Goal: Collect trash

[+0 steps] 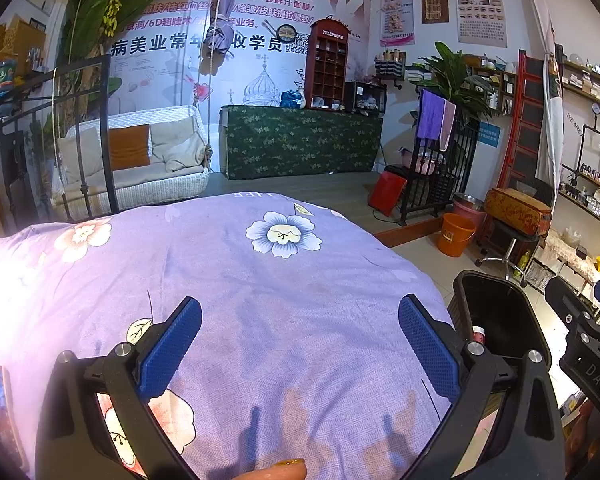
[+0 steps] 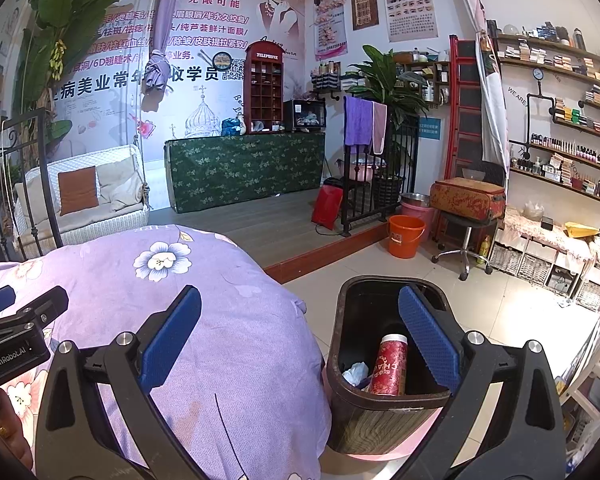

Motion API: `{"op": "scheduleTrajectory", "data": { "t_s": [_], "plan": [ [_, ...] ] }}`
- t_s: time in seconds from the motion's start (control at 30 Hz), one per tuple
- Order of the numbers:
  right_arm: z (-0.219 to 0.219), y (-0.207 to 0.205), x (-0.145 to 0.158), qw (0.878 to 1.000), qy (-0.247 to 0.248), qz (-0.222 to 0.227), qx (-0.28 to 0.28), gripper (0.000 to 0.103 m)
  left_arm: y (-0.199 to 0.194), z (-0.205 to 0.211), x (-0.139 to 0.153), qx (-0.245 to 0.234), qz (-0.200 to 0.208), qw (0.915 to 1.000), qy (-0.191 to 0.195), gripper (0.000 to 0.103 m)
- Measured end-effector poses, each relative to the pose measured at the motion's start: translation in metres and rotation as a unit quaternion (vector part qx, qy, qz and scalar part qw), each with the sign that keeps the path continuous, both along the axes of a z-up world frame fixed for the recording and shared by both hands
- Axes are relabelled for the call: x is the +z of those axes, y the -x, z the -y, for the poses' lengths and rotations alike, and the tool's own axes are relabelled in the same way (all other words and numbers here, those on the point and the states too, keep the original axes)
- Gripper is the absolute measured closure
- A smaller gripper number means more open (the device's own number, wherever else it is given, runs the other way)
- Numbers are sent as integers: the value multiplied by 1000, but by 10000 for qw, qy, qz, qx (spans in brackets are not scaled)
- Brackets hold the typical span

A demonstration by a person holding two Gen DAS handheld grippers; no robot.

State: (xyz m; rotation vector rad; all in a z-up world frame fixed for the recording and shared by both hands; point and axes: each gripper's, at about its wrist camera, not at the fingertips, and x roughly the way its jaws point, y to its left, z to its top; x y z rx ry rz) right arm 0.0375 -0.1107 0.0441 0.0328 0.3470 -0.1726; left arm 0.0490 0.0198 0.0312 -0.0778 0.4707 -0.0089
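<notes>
A dark trash bin point(image 2: 384, 424) with a wood-grain front stands on the tiled floor beside the bed. Inside it lie a red can point(image 2: 389, 366) and a crumpled white tissue point(image 2: 356, 372). My right gripper point(image 2: 300, 340) hangs open above the bin's left rim and the bed's edge, with nothing between its fingers. My left gripper point(image 1: 300, 340) is open over the purple floral bedspread point(image 1: 260, 304), holding nothing. In the left wrist view the bin point(image 1: 500, 320) shows at the right with the can's top point(image 1: 479, 334) visible. Each view catches the other gripper at its side edge.
An orange bucket point(image 2: 405, 235) and a pink basin stand on the floor past the bin. A swivel stool point(image 2: 466, 220) carries a red case. Product shelves point(image 2: 560, 148) line the right wall. A black metal bed frame point(image 2: 40, 184) rises at the left.
</notes>
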Motion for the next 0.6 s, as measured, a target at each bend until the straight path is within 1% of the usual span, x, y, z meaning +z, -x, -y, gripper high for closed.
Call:
{"op": "scheduleTrajectory", "data": {
  "t_s": [0.6],
  "plan": [
    [-4,-1,-2,10000,-4,-27,17,6,0,0,0,-10,-17,10000,1,6]
  ]
}}
